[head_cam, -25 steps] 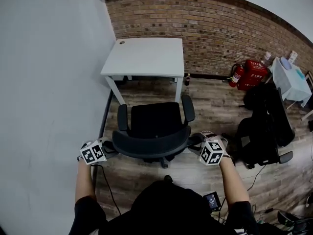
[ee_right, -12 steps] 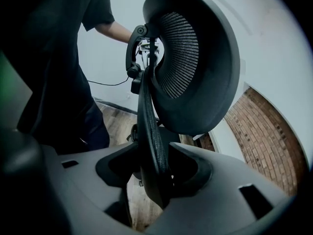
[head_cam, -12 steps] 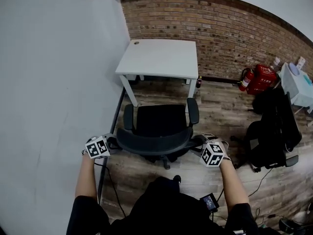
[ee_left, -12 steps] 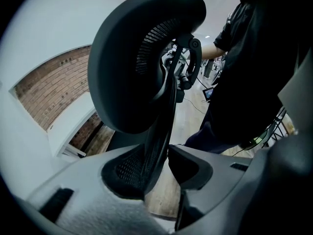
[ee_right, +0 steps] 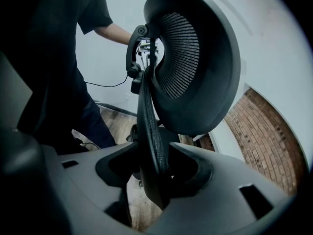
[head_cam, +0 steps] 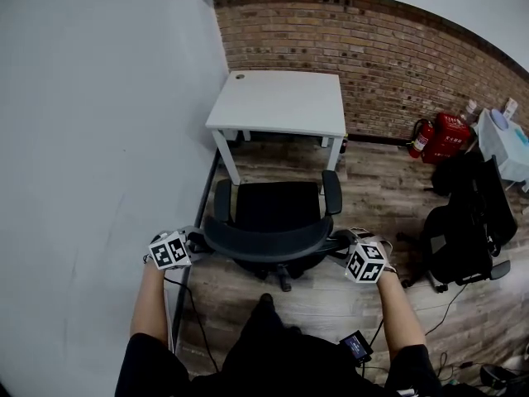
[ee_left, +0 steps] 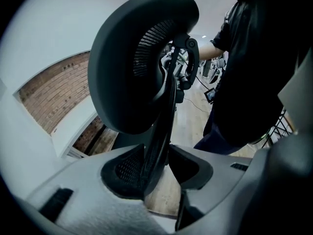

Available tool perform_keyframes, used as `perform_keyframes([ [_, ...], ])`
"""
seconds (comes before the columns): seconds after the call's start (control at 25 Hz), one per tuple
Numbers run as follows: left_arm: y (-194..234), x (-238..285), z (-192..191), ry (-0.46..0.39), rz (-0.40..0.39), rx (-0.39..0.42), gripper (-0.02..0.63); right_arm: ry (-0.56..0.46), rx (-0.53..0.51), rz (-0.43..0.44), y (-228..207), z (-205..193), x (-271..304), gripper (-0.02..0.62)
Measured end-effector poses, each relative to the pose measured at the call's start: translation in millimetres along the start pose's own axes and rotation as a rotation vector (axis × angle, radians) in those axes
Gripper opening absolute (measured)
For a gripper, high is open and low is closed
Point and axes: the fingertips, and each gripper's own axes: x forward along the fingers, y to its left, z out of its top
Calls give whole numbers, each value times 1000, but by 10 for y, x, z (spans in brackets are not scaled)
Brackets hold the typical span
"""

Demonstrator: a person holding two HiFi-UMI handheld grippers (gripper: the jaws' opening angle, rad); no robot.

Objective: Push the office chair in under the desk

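Both forearms reach forward, setting the left gripper (head_cam: 192, 243) and right gripper (head_cam: 343, 243) at opposite ends of the curved backrest (head_cam: 264, 240) of a black mesh office chair (head_cam: 269, 207). The gripper views show the right jaws clamping the backrest's rim. The left jaws have just been opening, with the rim between them. Only the head view shows the chair standing before the white rectangular desk (head_cam: 281, 102), seat short of its front edge.

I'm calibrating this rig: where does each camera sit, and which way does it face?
Head view: on the person's head, steeply down at the office chair and white desk; left gripper, right gripper and both forearms show.
Left gripper view: on the left gripper, along its jaws, which have just been opening round the backrest; the person's torso shows.
Right gripper view: on the right gripper, jaws gripping the backrest; torso and left arm show.
Shared: the backrest, from opposite sides.
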Motion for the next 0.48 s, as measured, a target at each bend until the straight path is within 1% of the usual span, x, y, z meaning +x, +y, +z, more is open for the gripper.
perform_keyframes([
  [0.16,35,-79,-72,8,-21,21,158,2,15,9,18,108,50,198],
  [0.24,46,-106,-104,-3,-28,33,156,-1,19,12,26,150,67,198],
  [0.48,172,-118,-181,-15,-58,67,155,0,27,-4,-18,200,122,196],
])
